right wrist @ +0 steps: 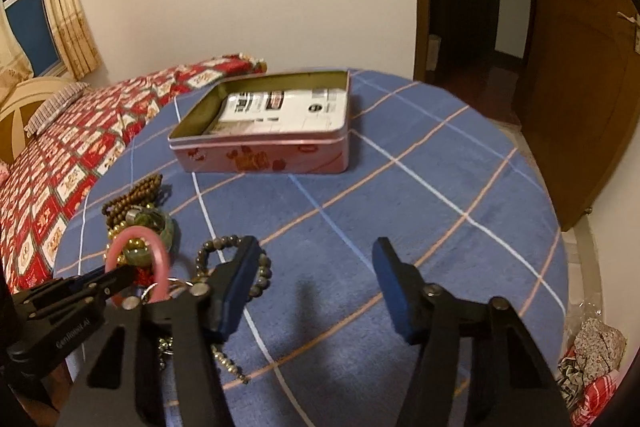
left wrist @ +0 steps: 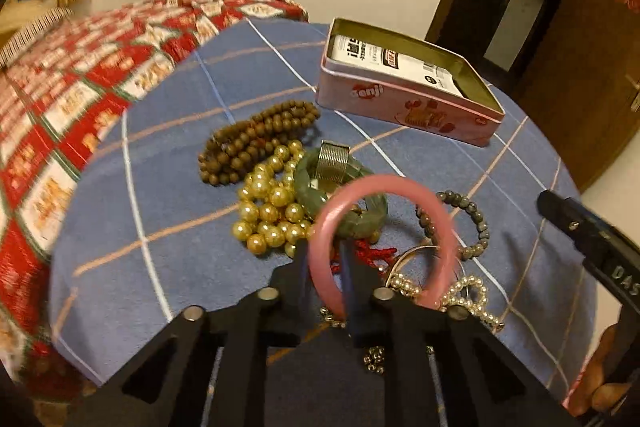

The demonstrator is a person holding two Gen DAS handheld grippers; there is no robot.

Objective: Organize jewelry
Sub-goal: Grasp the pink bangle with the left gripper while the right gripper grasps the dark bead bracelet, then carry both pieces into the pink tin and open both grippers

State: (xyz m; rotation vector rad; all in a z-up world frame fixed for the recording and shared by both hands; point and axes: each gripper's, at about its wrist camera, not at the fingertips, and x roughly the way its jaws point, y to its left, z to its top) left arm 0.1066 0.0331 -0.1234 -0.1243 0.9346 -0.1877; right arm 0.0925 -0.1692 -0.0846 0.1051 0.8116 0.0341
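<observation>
My left gripper point(left wrist: 326, 249) is shut on a pink bangle point(left wrist: 432, 203) and holds it upright just above the jewelry pile; the bangle also shows in the right wrist view point(right wrist: 160, 251). Below it lie a green jade bracelet point(left wrist: 308, 187), gold pearl beads point(left wrist: 272, 205), brown wooden beads point(left wrist: 256, 135), a silver coil ring point(left wrist: 332, 163), a grey bead bracelet point(left wrist: 476, 223) and a small pearl piece point(left wrist: 472, 291). The open pink tin point(left wrist: 404, 107) stands beyond, with a white packet inside. My right gripper point(right wrist: 316, 247) is open and empty over the blue cloth, right of the pile.
A blue checked cloth point(right wrist: 440, 187) covers the round table. A bed with a red patterned quilt point(left wrist: 60, 99) lies to the left. A wooden door point(right wrist: 580, 67) stands to the right. Crumpled cloths point(right wrist: 592, 359) lie on the floor at the right.
</observation>
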